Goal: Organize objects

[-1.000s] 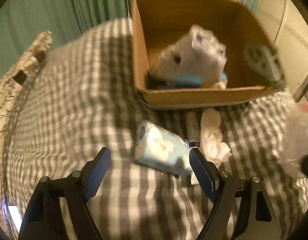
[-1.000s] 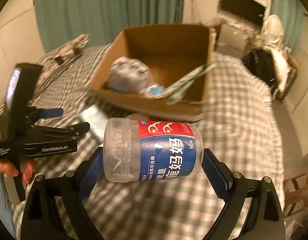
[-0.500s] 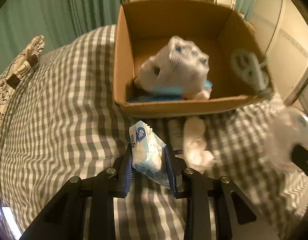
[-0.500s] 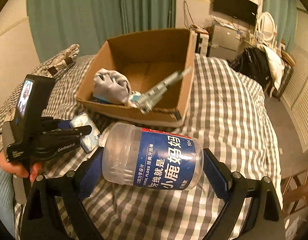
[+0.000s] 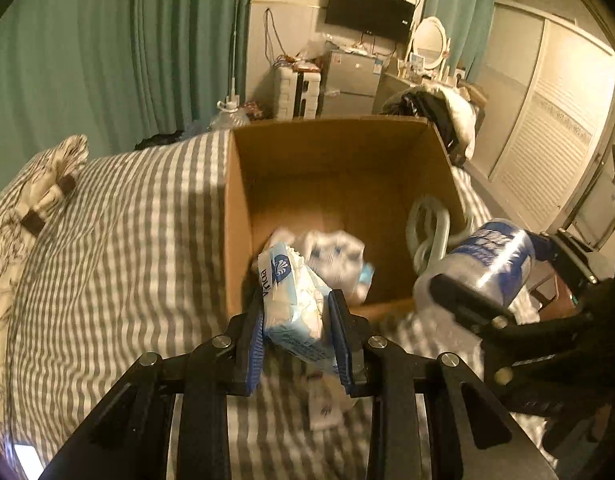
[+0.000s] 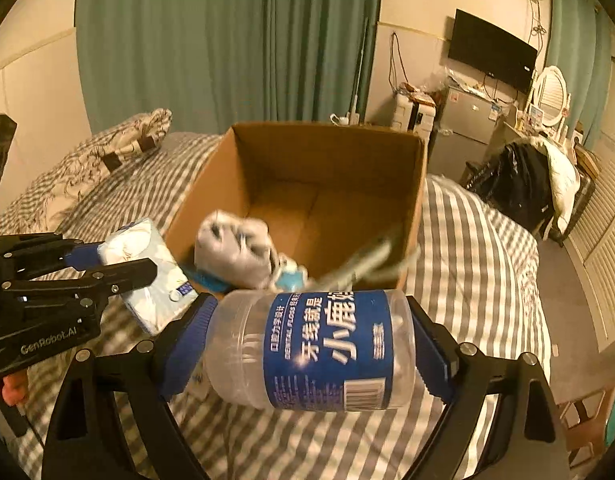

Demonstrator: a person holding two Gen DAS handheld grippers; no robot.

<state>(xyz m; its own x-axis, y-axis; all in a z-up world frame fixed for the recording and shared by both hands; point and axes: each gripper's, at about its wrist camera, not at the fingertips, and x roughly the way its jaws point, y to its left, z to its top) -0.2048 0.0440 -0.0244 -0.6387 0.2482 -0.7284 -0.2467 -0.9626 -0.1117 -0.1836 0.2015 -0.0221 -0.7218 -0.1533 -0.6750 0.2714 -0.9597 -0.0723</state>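
In the left wrist view, the left gripper [image 5: 297, 334] has its jaws closed on a soft tissue pack [image 5: 293, 300], white and light blue, held in the air just in front of the near wall of the cardboard box [image 5: 237, 216]. The box stands open on the bed [image 5: 119, 240], which has a grey and white checked cover. Inside the box lie a crumpled plastic bag [image 5: 335, 256] and a pale green looped tool [image 5: 427, 232] leaning on the right wall. To the right, the right gripper [image 5: 483, 276] holds the floss jar [image 5: 487, 256] near the box's right front corner.

In the right wrist view, the right gripper [image 6: 311, 350] clamps a clear floss jar [image 6: 319, 350] with a blue label, lying sideways between the jaws, above the bed [image 6: 467, 248] and before the cardboard box [image 6: 331, 160]. At left, the left gripper [image 6: 121, 268] carries the tissue pack [image 6: 147, 268] beside the box's near left corner.
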